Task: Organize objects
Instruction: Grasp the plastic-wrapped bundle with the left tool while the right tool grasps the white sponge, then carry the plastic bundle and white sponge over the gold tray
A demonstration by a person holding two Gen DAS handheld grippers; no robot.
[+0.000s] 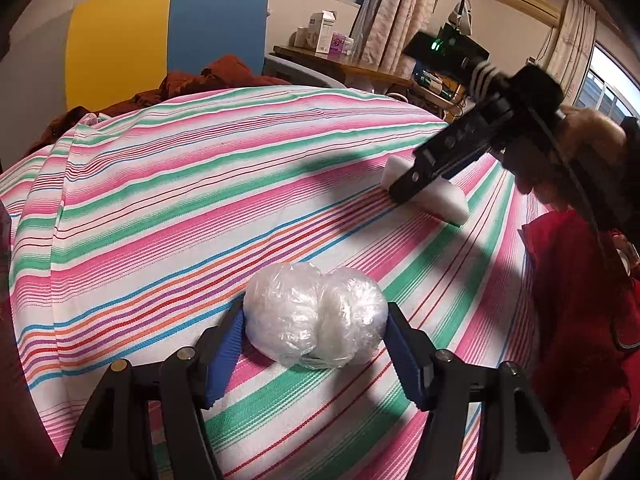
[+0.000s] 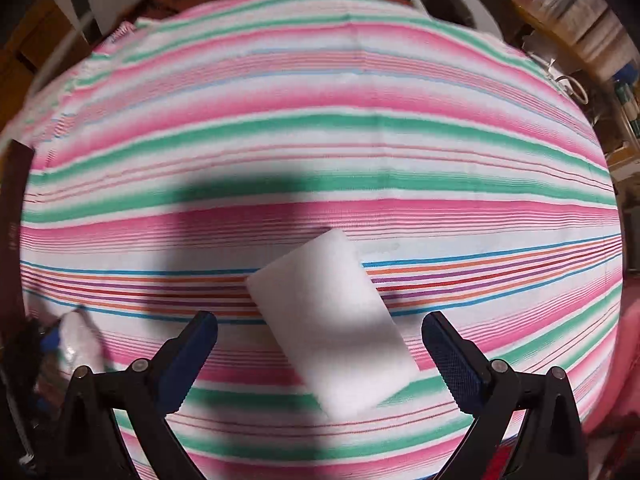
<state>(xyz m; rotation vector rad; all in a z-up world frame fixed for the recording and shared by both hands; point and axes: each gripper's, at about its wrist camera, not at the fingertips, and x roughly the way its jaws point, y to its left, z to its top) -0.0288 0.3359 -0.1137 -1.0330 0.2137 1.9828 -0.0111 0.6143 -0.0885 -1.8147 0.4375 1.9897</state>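
A clear plastic-wrapped white bundle (image 1: 316, 316) rests on the striped bed sheet (image 1: 200, 200). My left gripper (image 1: 316, 312) is shut on it, a blue pad pressing each side. A white foam block (image 2: 332, 328) lies flat and askew on the sheet, further right. My right gripper (image 2: 320, 320) points straight down over the block, open, with its blue pads (image 2: 456, 360) well clear of both sides. In the left wrist view the right gripper (image 1: 404, 194) stands on the block (image 1: 448, 200), held by a hand (image 1: 576, 152). The right wrist view shows the bundle (image 2: 80, 340) blurred at the far left.
A rumpled brown cloth (image 1: 208, 80) lies at the far end of the bed, before a yellow and blue panel (image 1: 168, 36). A red cloth (image 1: 576, 320) hangs at the right edge. A wooden desk (image 1: 340, 64) with boxes stands beyond the bed.
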